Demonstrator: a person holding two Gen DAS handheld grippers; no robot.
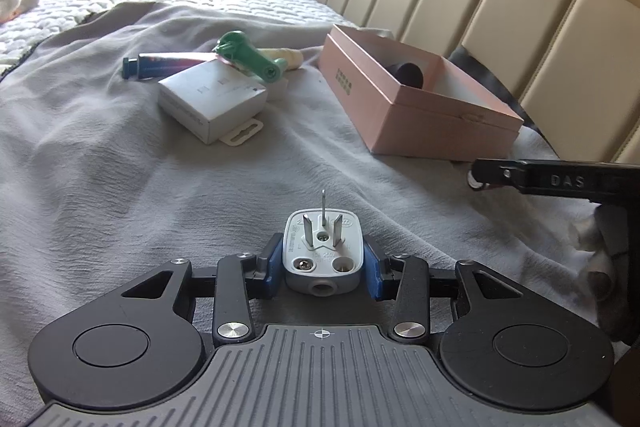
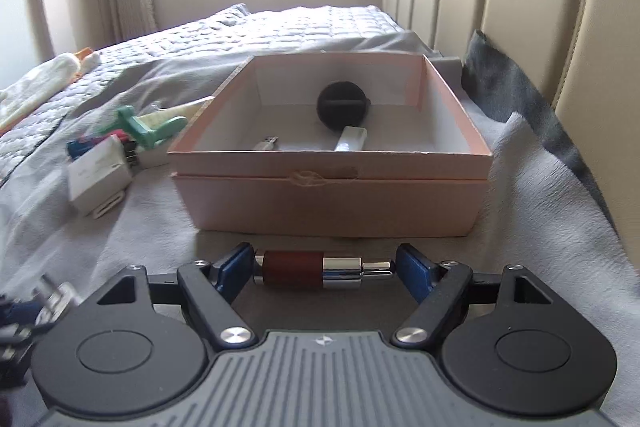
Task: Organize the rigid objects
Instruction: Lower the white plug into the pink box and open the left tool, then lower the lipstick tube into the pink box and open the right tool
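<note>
1. Right wrist view: grey blanket [image 2: 540,187] covers the bed, padded headboard [image 2: 520,7] at right.
2. Pink box [image 2: 328,203] sits open on the blanket just ahead of the right gripper [image 2: 326,269]; black round cap [image 2: 342,105] and two small white pieces already inside.
3. White carton [image 1: 210,99], green plastic piece [image 1: 248,55] and dark tube [image 1: 160,65] lie well left of the box, not yet sorted.
4. Left gripper [image 1: 323,267] closed on white plug [image 1: 322,253], prongs up, held low over the blanket.
5. Right gripper jaws wide; red-and-chrome cylinder [image 2: 320,269] lies crosswise between them, left pad touching, right pad looks slightly off, grip unclear.
6. Step: carrying items to the box. Next likely lift over the near wall, then drop.
</note>
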